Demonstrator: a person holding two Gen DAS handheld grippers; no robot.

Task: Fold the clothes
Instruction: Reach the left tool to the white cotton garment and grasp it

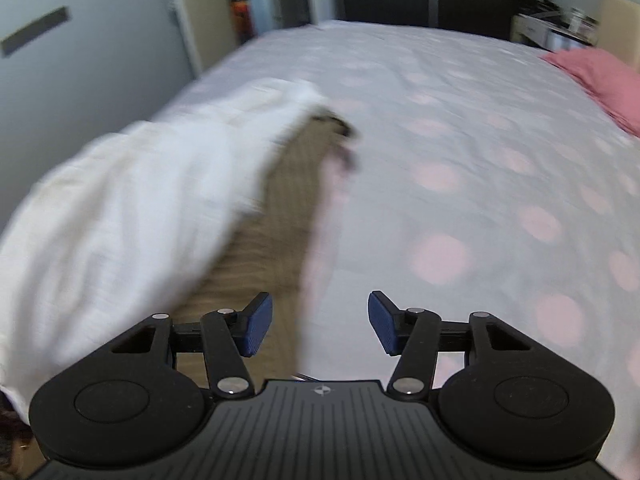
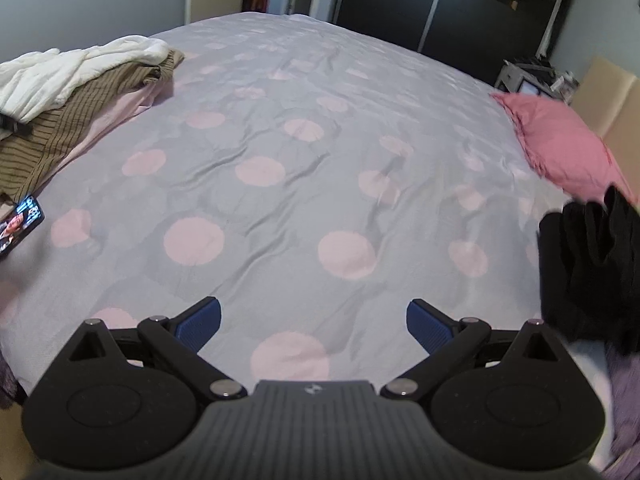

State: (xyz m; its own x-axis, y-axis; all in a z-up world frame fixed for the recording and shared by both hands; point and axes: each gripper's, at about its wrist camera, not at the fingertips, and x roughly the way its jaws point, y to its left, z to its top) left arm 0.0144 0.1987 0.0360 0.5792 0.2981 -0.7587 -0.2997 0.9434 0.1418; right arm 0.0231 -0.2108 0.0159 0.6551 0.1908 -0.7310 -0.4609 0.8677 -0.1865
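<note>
Ahead and to the left of our left gripper [image 1: 320, 322] lies the heap we must work through: a crumpled white woven garment [image 1: 132, 200] on top, a brown striped fabric piece [image 1: 280, 216] under it, and a pale pink cloth [image 2: 116, 118] at the bottom. The left view is smeared, so we cannot tell where the white garment's hems run. Our left gripper's blue pads stand apart with nothing between them, and only the grey bedspread with pale pink dots [image 1: 460, 160] shows through the gap.

Our right gripper [image 2: 314, 324] hangs over the bare middle of the bedspread, jaws spread wide and empty. Off to its right a black garment [image 2: 592, 272] lies bunched at the bed's near edge, with a pink pillow [image 2: 560, 140] beyond it. Far to its left a phone with a lit screen [image 2: 20, 220] rests near the pile.

We judge the step to be fetching the next piece. To do it well, we should steady the left gripper first, pinch only the top white layer near an edge or corner, and lift it clear of the striped piece. Then we carry it to the open spread before the right gripper, keeping away from the phone.
</note>
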